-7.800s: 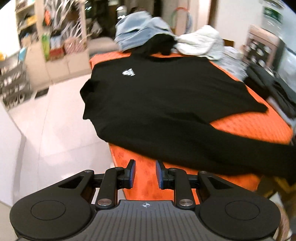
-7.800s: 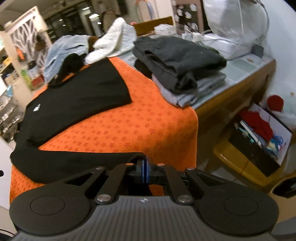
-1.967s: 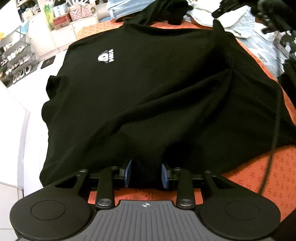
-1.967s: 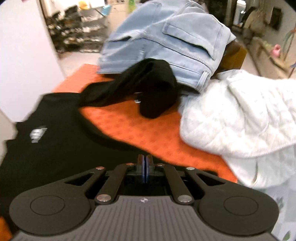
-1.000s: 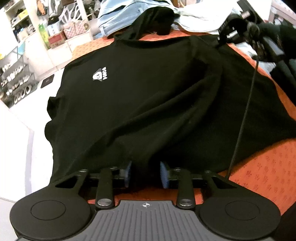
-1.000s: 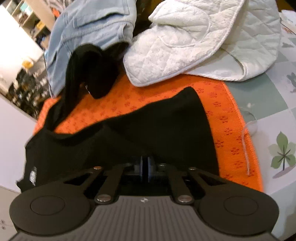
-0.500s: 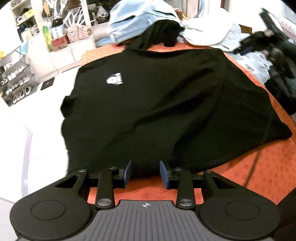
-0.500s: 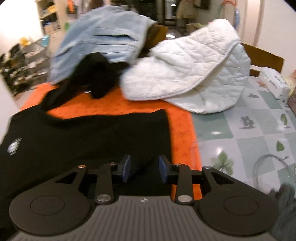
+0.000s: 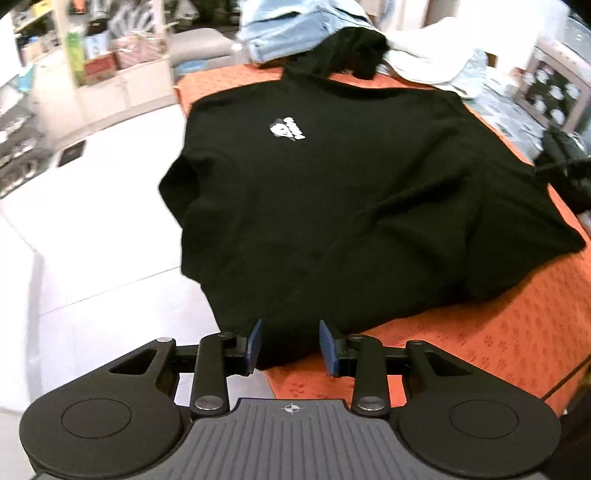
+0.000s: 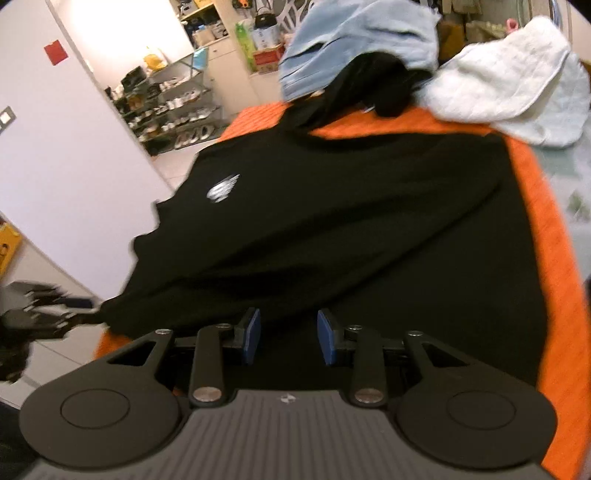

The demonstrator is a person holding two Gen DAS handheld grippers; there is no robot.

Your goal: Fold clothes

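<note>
A black sweatshirt [image 9: 354, 206] with a small white chest logo [image 9: 286, 130] lies spread on the orange cloth [image 9: 517, 332], one sleeve folded across its body. It also shows in the right wrist view [image 10: 369, 229]. My left gripper [image 9: 290, 341] is open and empty, just above the garment's near edge. My right gripper [image 10: 289, 339] is open and empty, low over the garment's right part. The left gripper [image 10: 40, 321] shows blurred at the left in the right wrist view.
Light blue jeans [image 9: 295, 26], a black garment [image 9: 354, 51] and a white quilted piece [image 10: 509, 85] are heaped at the table's far end. Dark clothes [image 9: 565, 166] lie at the right. White floor [image 9: 92, 221] and shelves [image 10: 173, 107] are to the left.
Both grippers have let go of the sweatshirt and opened. The right gripper has pulled back from the far end toward the near side; the sleeve now lies folded across the body.
</note>
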